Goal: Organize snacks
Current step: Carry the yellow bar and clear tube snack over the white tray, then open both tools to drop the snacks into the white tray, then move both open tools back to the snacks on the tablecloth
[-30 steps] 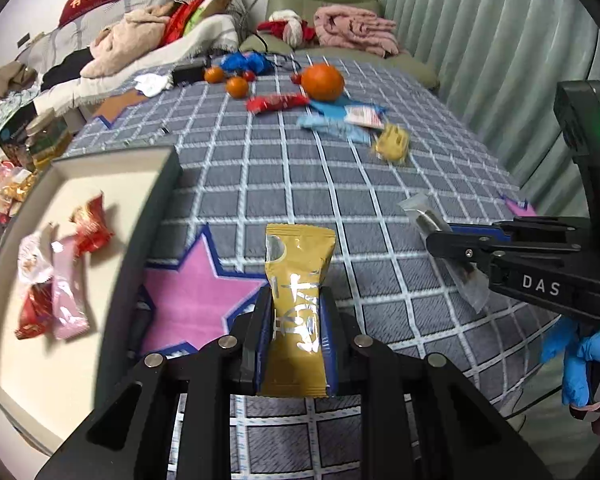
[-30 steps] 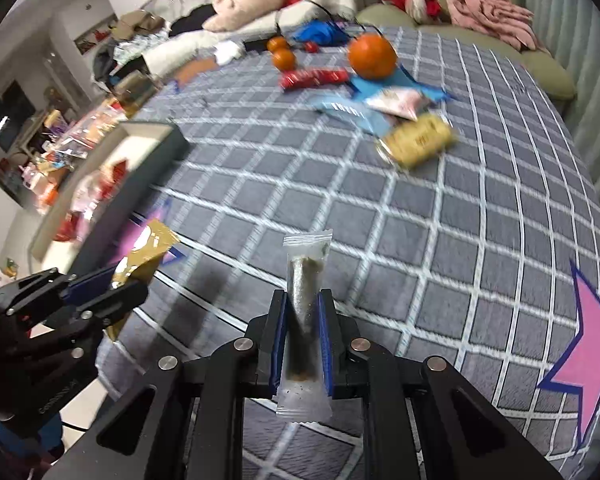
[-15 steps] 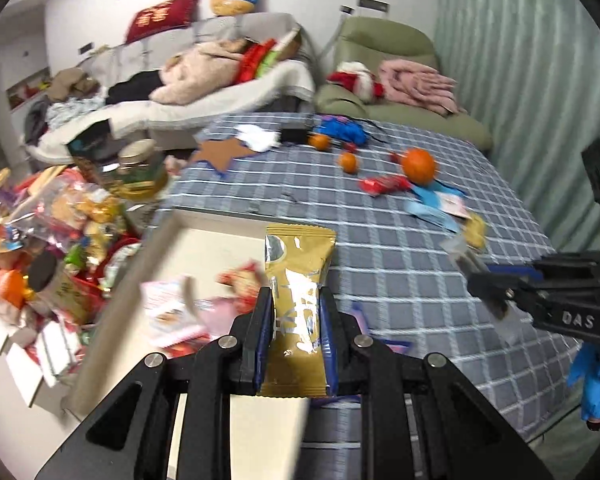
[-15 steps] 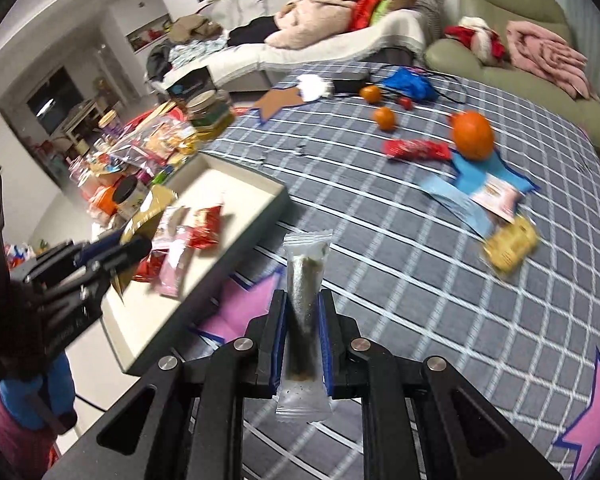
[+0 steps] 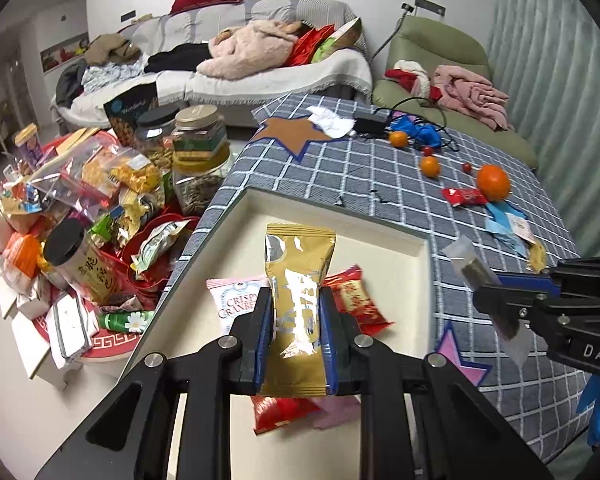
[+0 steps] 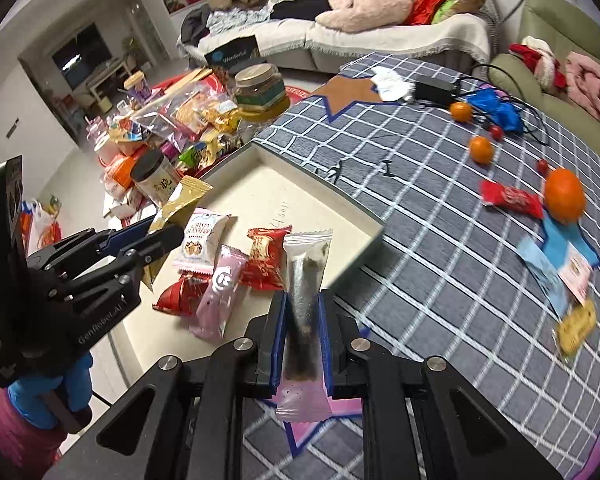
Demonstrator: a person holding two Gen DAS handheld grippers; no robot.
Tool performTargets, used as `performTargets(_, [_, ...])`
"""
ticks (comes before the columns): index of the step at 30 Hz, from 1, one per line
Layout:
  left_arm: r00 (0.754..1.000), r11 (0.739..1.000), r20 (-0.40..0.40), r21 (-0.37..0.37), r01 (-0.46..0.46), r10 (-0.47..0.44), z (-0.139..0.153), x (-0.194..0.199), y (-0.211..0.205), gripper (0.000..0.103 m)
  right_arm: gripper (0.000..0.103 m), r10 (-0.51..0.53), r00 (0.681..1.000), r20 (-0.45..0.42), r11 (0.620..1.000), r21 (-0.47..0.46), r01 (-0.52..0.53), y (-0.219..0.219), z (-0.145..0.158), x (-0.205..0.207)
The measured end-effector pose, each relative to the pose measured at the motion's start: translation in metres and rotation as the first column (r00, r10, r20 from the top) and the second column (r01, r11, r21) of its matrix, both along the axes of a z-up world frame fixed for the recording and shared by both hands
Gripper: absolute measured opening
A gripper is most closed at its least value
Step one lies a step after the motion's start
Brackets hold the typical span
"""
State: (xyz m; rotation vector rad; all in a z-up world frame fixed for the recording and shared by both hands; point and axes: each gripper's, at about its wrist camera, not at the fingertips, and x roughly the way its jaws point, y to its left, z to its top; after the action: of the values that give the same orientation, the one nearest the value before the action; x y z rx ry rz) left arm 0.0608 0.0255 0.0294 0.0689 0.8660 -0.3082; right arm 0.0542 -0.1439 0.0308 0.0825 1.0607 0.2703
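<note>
Left wrist view, lower centre: the left gripper (image 5: 296,320) has its blue-padded fingers closed on a gold foil snack packet (image 5: 299,280), held upright above the shallow cream rectangular tray (image 5: 332,216). Behind the packet, a white cranberry-crisp packet (image 5: 233,300) and a red patterned packet (image 5: 356,300) lie in the tray. At the right edge, the right gripper (image 5: 496,292) clamps a clear wrapper with a dark stick inside (image 5: 476,270). Right wrist view, lower centre: the same clear wrapper (image 6: 306,280) stands upright between the closed fingers, over the tray's near right corner; a pink packet (image 6: 220,292) lies in the tray at centre left. On the grey checked tablecloth (image 6: 440,312), at the right of the frame, lie a large orange (image 6: 565,196), a red wrapped bar (image 6: 510,198) and a yellow packet (image 6: 578,326).
</note>
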Motion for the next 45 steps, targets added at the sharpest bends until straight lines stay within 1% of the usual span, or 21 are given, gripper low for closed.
performTargets(10, [0.998, 0.999, -0.057, -0.01, -0.031, 0.03, -0.023, 0.022, 0.01, 0.024, 0.017, 0.014, 1.0, -0.016, 1.0, 0.001, -0.014, 0.022, -0.017, 0.032])
performTargets(13, [0.997, 1.0, -0.069, -0.006, -0.028, 0.028, -0.028, 0.025, 0.009, 0.024, 0.017, 0.025, 1.0, -0.016, 1.0, -0.017, -0.026, 0.028, -0.021, 0.039])
performTargets(16, [0.997, 1.0, -0.075, 0.002, -0.023, 0.023, -0.032, 0.026, 0.008, 0.024, 0.017, 0.036, 0.999, -0.017, 0.999, -0.041, -0.036, 0.032, -0.025, 0.042])
performTargets(21, [0.996, 1.0, -0.09, 0.016, -0.016, 0.017, -0.038, 0.026, 0.005, 0.025, 0.017, 0.035, 0.999, -0.026, 0.999, -0.028, -0.036, 0.032, -0.028, 0.045])
performTargets(23, [0.996, 1.0, -0.091, 0.02, -0.016, 0.018, -0.039, 0.026, 0.005, 0.027, 0.017, 0.035, 0.999, -0.029, 0.999, -0.026, -0.036, 0.032, -0.028, 0.047])
performTargets(24, [0.996, 1.0, -0.092, 0.022, -0.016, 0.018, -0.039, 0.026, 0.005, 0.037, 0.017, 0.036, 0.999, -0.03, 0.999, -0.024, -0.037, 0.032, -0.028, 0.047])
performTargets(25, [0.995, 1.0, -0.093, 0.023, -0.019, 0.021, -0.038, 0.026, 0.005, 0.059, 0.017, 0.037, 0.999, -0.033, 0.999, -0.021, -0.038, 0.032, -0.028, 0.047])
performTargets(26, [0.996, 0.999, -0.091, 0.024, -0.025, 0.027, -0.037, 0.025, 0.005, 0.073, 0.017, 0.038, 0.999, -0.039, 0.999, -0.017, -0.038, 0.032, -0.028, 0.047])
performTargets(27, [0.996, 0.999, -0.08, 0.021, -0.037, 0.038, -0.035, 0.023, 0.005, 0.086, 0.024, 0.039, 0.998, -0.049, 0.999, -0.01, -0.039, 0.032, -0.029, 0.047])
performTargets(28, [0.997, 0.999, -0.063, 0.014, -0.042, 0.043, -0.032, 0.021, 0.006, 0.086, 0.034, 0.038, 0.998, -0.06, 0.999, -0.001, -0.038, 0.031, -0.029, 0.047])
performTargets(29, [0.998, 0.999, -0.059, 0.019, -0.037, 0.038, -0.03, 0.019, 0.006, 0.086, 0.071, 0.033, 0.998, -0.061, 0.999, 0.004, -0.033, 0.029, -0.029, 0.046])
performTargets(30, [0.998, 0.999, -0.058, 0.021, -0.034, 0.035, -0.029, 0.018, 0.005, 0.086, 0.093, -0.002, 0.999, -0.045, 1.0, -0.015, 0.001, 0.024, -0.027, 0.043])
performTargets(31, [0.998, 0.999, -0.059, 0.02, -0.031, 0.032, -0.027, 0.017, 0.004, 0.086, 0.099, -0.019, 0.999, -0.036, 1.0, -0.025, 0.018, 0.02, -0.026, 0.041])
performTargets(32, [0.998, 0.999, -0.059, 0.021, -0.027, 0.028, -0.026, 0.016, 0.003, 0.086, 0.102, -0.031, 0.999, -0.031, 0.999, -0.015, 0.031, 0.014, -0.026, 0.038])
performTargets(34, [0.998, 0.999, -0.053, 0.029, -0.018, 0.019, -0.023, 0.012, -0.001, 0.086, 0.102, -0.05, 0.997, -0.052, 0.999, 0.004, 0.05, 0.002, -0.028, 0.032])
performTargets(38, [0.999, 0.999, -0.041, 0.038, 0.019, -0.017, -0.015, 0.001, -0.016, 0.086, 0.102, -0.105, 0.991, -0.078, 0.994, -0.002, 0.105, -0.026, -0.037, 0.013])
performTargets(42, [0.997, 0.996, -0.026, 0.051, 0.069, -0.068, -0.007, -0.011, -0.037, 0.086, 0.102, -0.182, 0.975, -0.124, 0.983, -0.012, 0.182, -0.068, -0.052, -0.012])
performTargets(45, [0.993, 0.991, -0.017, 0.063, 0.12, -0.119, 0.0, -0.022, -0.058, 0.086, 0.102, -0.25, 0.96, -0.128, 0.968, -0.036, 0.247, -0.1, -0.057, -0.028])
